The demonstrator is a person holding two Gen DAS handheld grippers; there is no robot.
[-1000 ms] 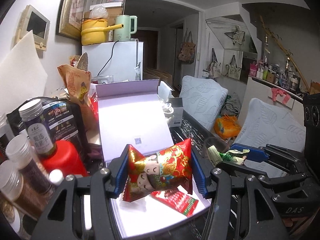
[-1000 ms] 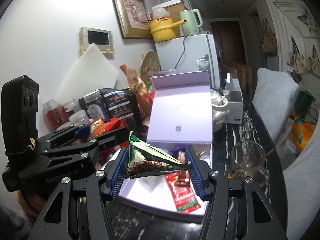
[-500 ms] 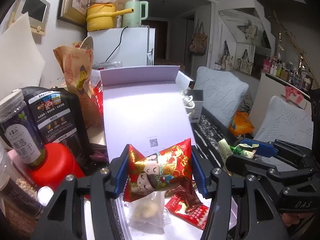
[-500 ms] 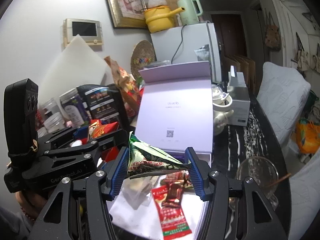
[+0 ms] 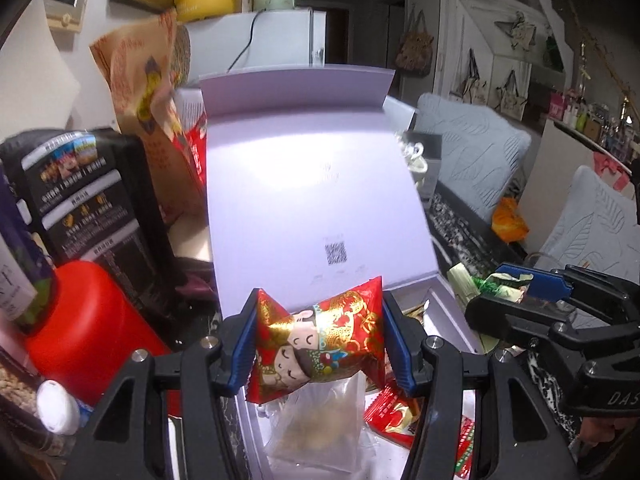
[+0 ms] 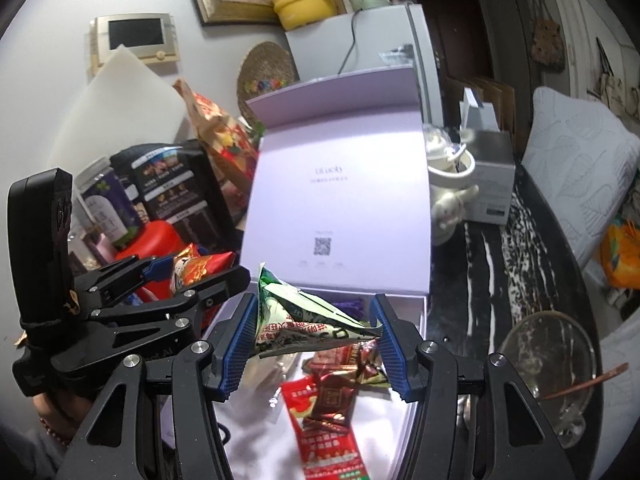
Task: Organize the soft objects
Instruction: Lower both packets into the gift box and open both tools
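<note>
My left gripper (image 5: pixel 320 340) is shut on a red and gold snack packet (image 5: pixel 320 344) and holds it over the open lilac box (image 5: pixel 444 304). My right gripper (image 6: pixel 316 336) is shut on a green and white snack packet (image 6: pixel 304 320) above the same box (image 6: pixel 416 316). Inside the box lie a clear packet (image 5: pixel 324 420), red packets (image 6: pixel 328 428) and small brown sweets (image 6: pixel 340 364). The box lid (image 5: pixel 312 192) stands upright behind. The right gripper shows in the left wrist view (image 5: pixel 504 284), and the left gripper in the right wrist view (image 6: pixel 188 272).
Left of the box stand a red container (image 5: pixel 84 332), black bags (image 5: pixel 88 200), jars and a brown paper bag (image 5: pixel 148 92). To the right on the dark marbled table are a white mug (image 6: pixel 448 184), a grey box (image 6: pixel 492 176) and a glass cup (image 6: pixel 548 364).
Both grippers have moved forward and lower over the box with their packets still held. More of the box's contents show beneath them.
</note>
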